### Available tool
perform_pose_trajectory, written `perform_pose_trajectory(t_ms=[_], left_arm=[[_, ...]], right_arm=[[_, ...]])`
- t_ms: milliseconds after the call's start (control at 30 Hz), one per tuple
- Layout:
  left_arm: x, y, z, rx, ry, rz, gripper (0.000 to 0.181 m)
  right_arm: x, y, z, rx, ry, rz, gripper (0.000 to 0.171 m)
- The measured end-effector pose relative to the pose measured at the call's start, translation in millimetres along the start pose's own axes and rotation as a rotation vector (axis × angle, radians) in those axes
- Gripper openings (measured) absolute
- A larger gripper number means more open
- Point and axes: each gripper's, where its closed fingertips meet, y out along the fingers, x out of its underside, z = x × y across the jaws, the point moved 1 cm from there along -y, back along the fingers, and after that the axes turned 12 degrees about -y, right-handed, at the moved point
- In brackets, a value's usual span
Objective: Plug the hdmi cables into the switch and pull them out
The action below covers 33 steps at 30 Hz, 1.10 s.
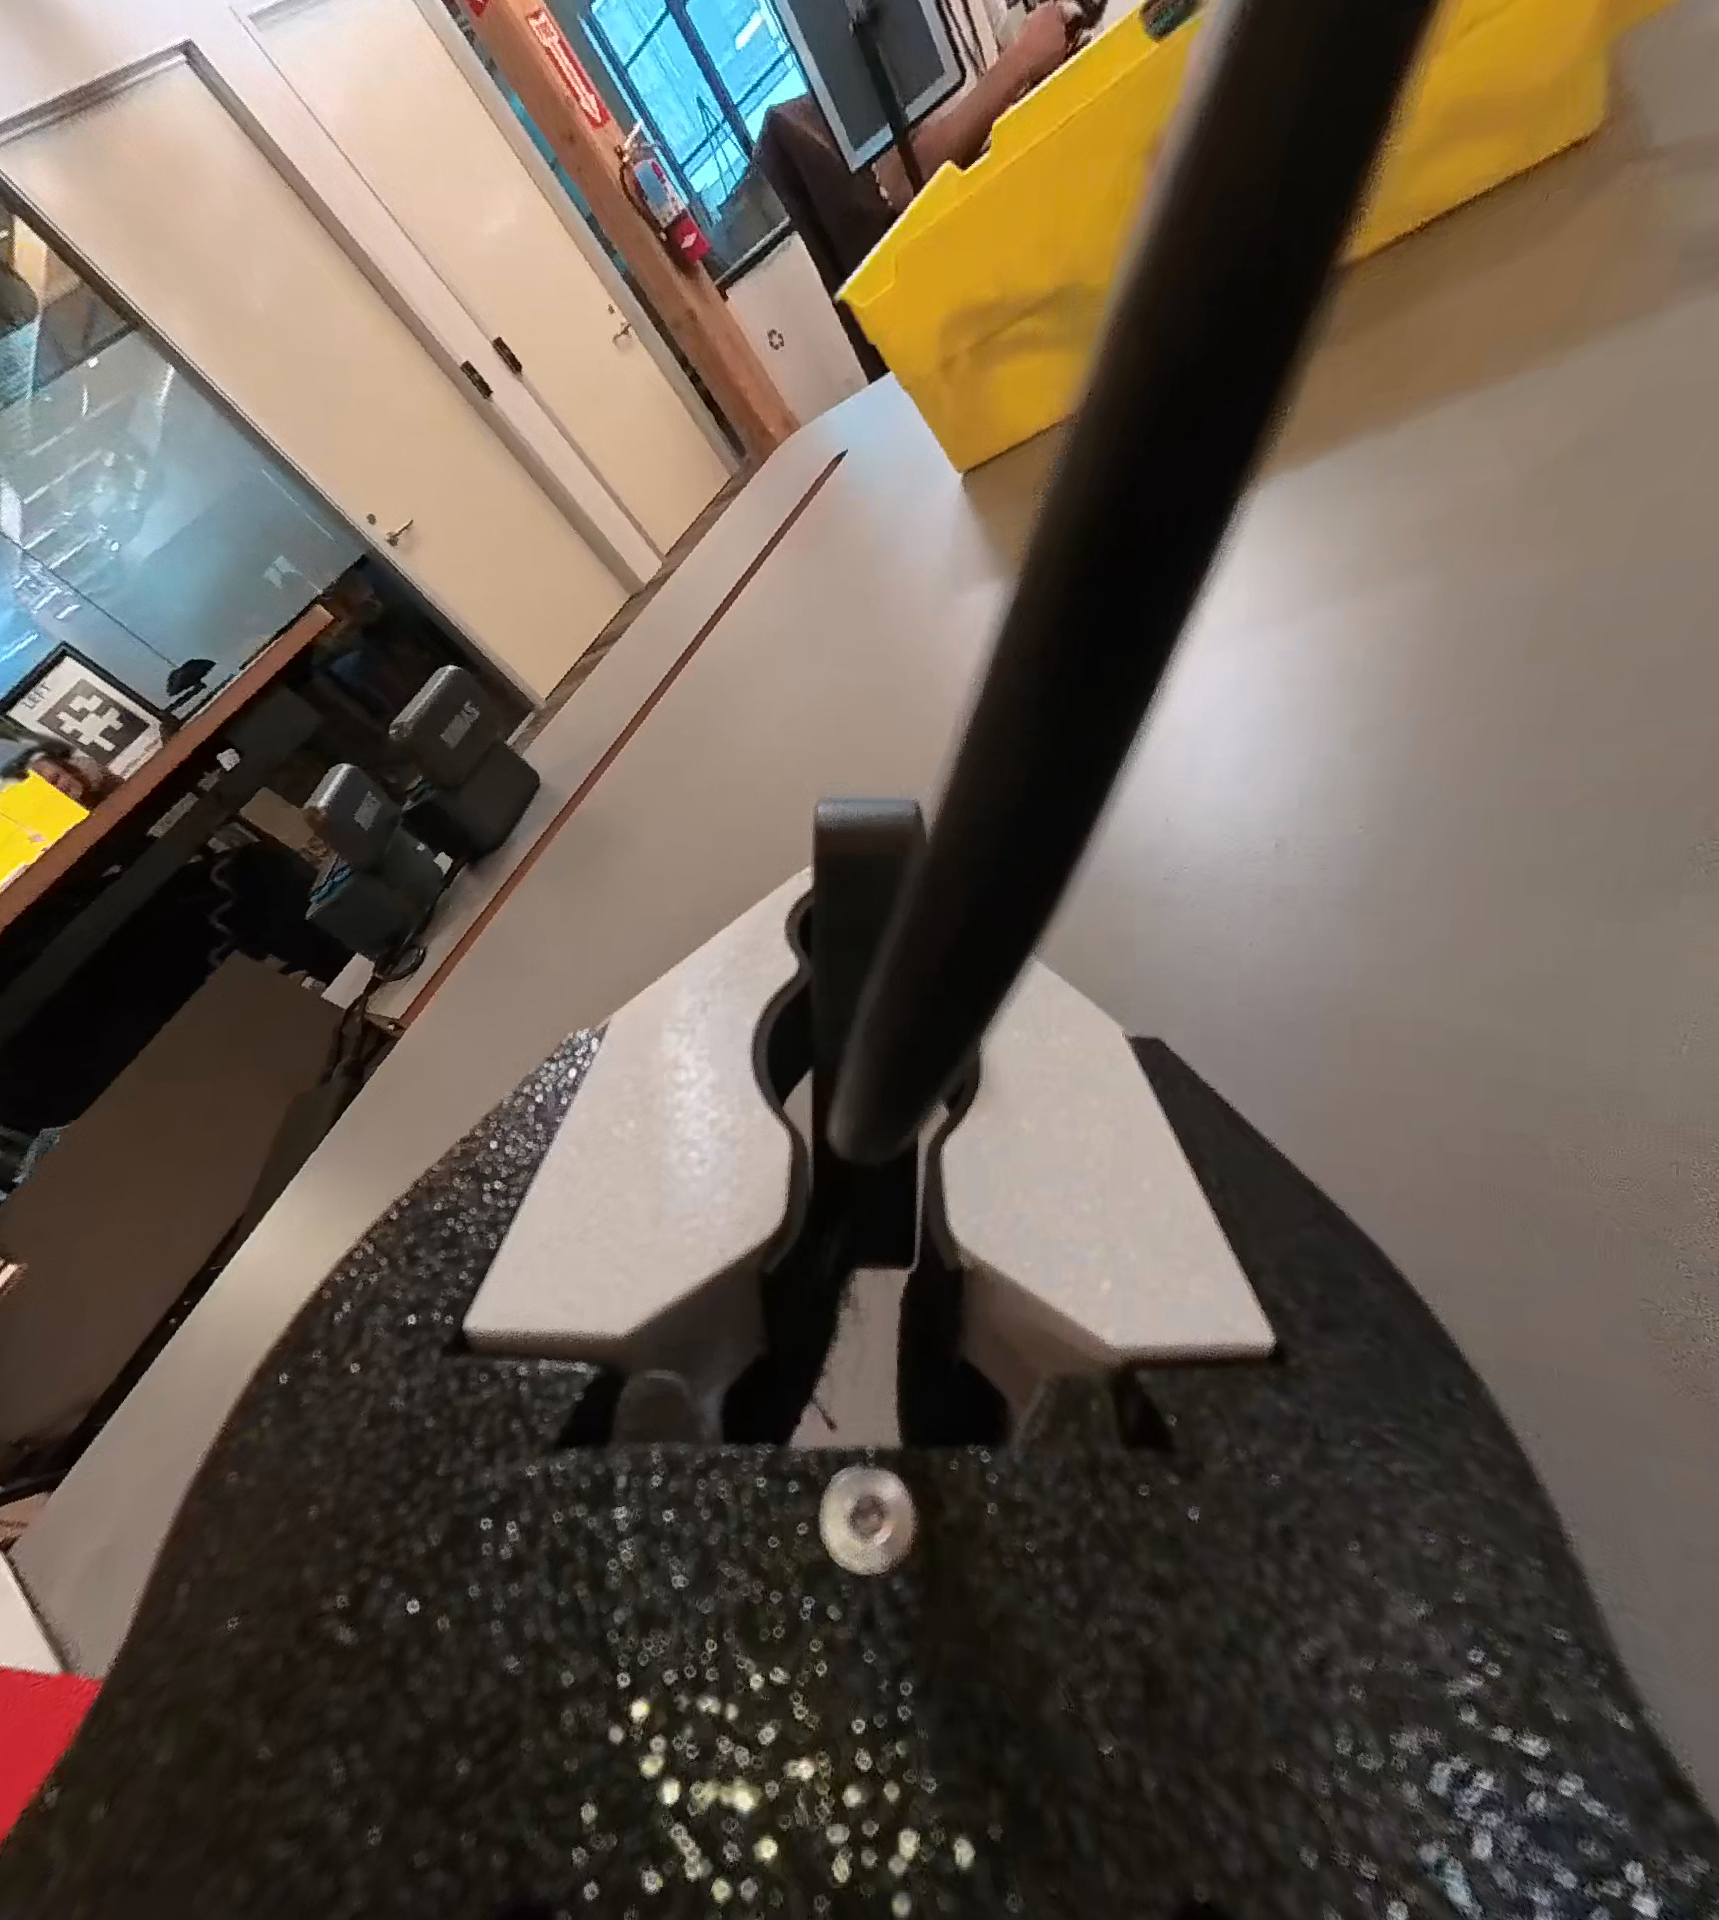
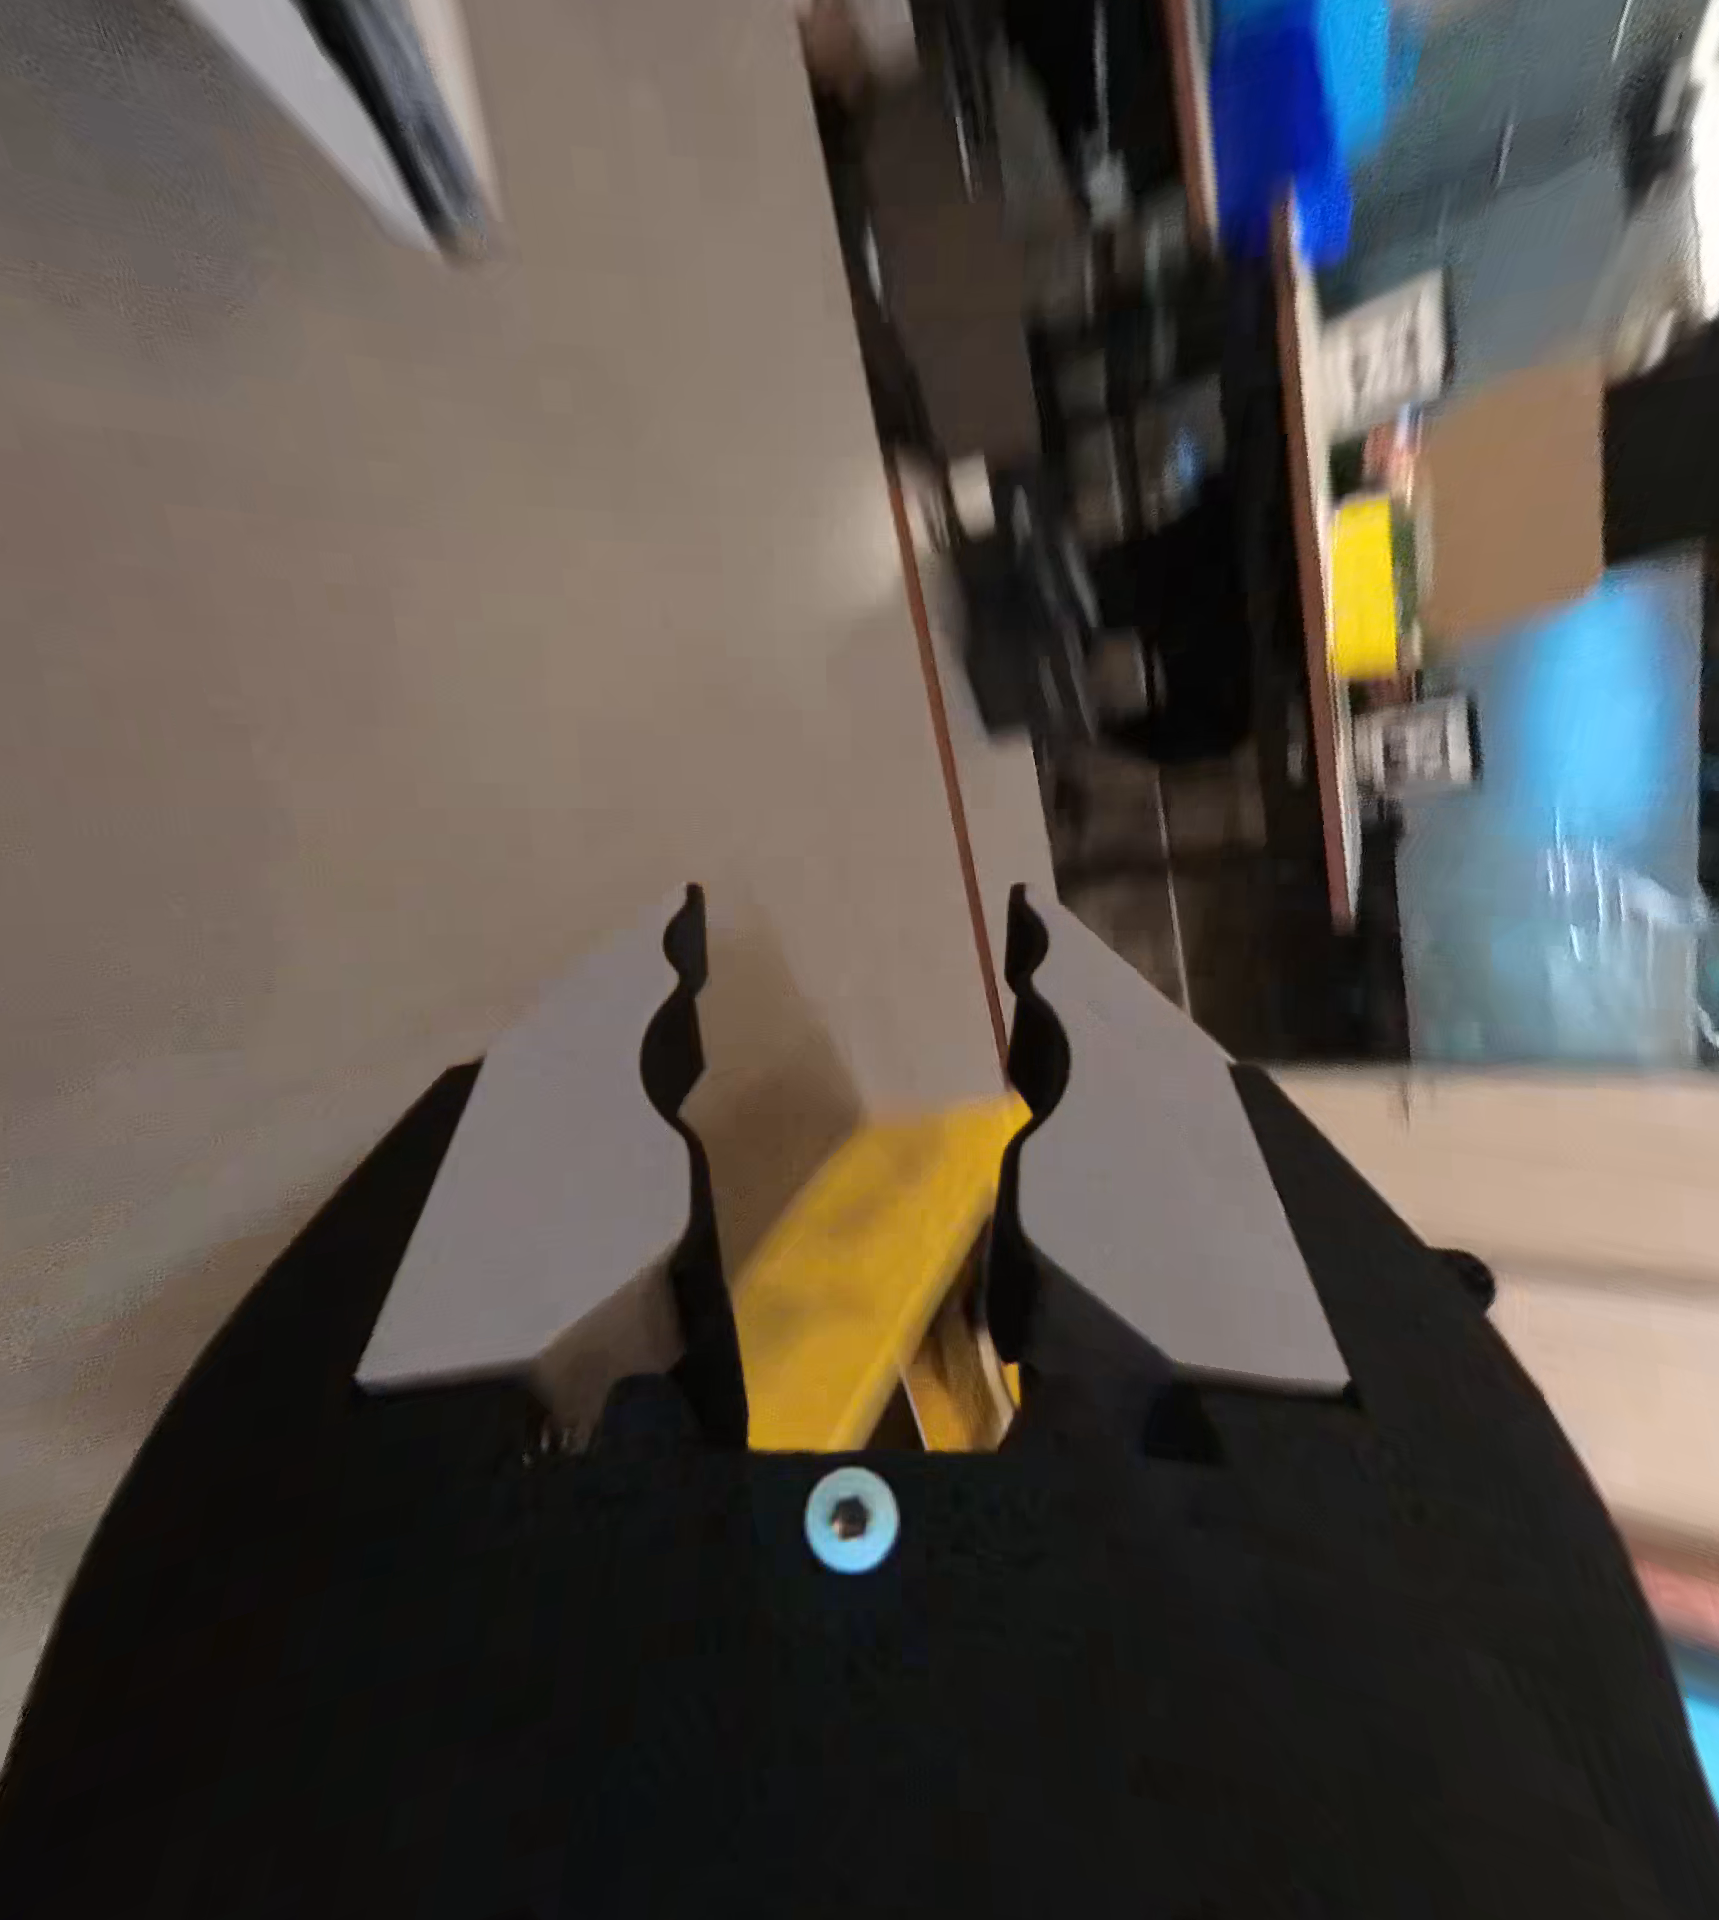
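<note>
In the left wrist view my left gripper (image 1: 860, 935) is shut on a black HDMI cable. The plug's dark head (image 1: 860, 862) sticks out past the grey fingers (image 1: 668, 1143), and the thick black cord (image 1: 1125, 499) rises from between them up to the top of the frame. The gripper hangs above the grey table (image 1: 1406, 831). In the right wrist view my right gripper (image 2: 855, 914) is open and empty, with a wide gap between its grey fingers (image 2: 564, 1174). That view is blurred by motion. The switch is not in either view.
A yellow bin (image 1: 1094, 270) stands at the far end of the table; a yellow bin (image 2: 855, 1278) also shows under the right gripper. The table's left edge (image 1: 626, 748) drops to a floor with gear and another desk. A white and dark object (image 2: 387, 125) lies at top left.
</note>
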Motion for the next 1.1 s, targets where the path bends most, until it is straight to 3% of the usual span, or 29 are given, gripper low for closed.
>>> perform_pose_trajectory(t_ms=[100,200,400,500,567,633,833,867,1100], left_arm=[[0.7,0.3,1.8,0.006,0.011,-0.005,0.012],[1.1,0.5,3.4,0.015,0.013,-0.009,0.012],[3.1,1.7,7.6,0.028,0.040,-0.024,0.012],[4.0,2.4,8.8,0.035,0.043,-0.030,0.012],[3.7,2.4,8.7,0.037,0.034,-0.027,0.012],[-2.0,0.8,6.7,0.028,0.012,0.012,0.014],[-20.9,-5.0,2.0,-0.011,-0.018,0.125,0.094],[-21.0,-4.5,1.3,-0.013,-0.028,0.123,0.099],[-17.7,-2.2,-6.0,0.008,-0.145,0.112,0.099]], right_arm=[[-95.8,-2.3,-31.4,-0.033,-0.019,0.348,0.057],[-139.9,1.0,-44.5,-0.039,-0.050,0.511,0.057],[-163.6,12.8,-43.9,0.047,-0.171,0.549,0.039],[-169.6,12.4,-46.0,0.083,-0.231,0.562,0.010],[-170.5,11.1,-47.5,0.077,-0.251,0.566,0.005],[-166.8,11.3,-42.3,0.099,-0.252,0.547,0.004],[-122.4,2.9,15.7,0.280,-0.187,0.395,0.004],[-109.4,-2.9,29.6,0.321,-0.174,0.358,0.004],[9.7,-72.6,139.5,0.644,0.008,0.079,0.003]])
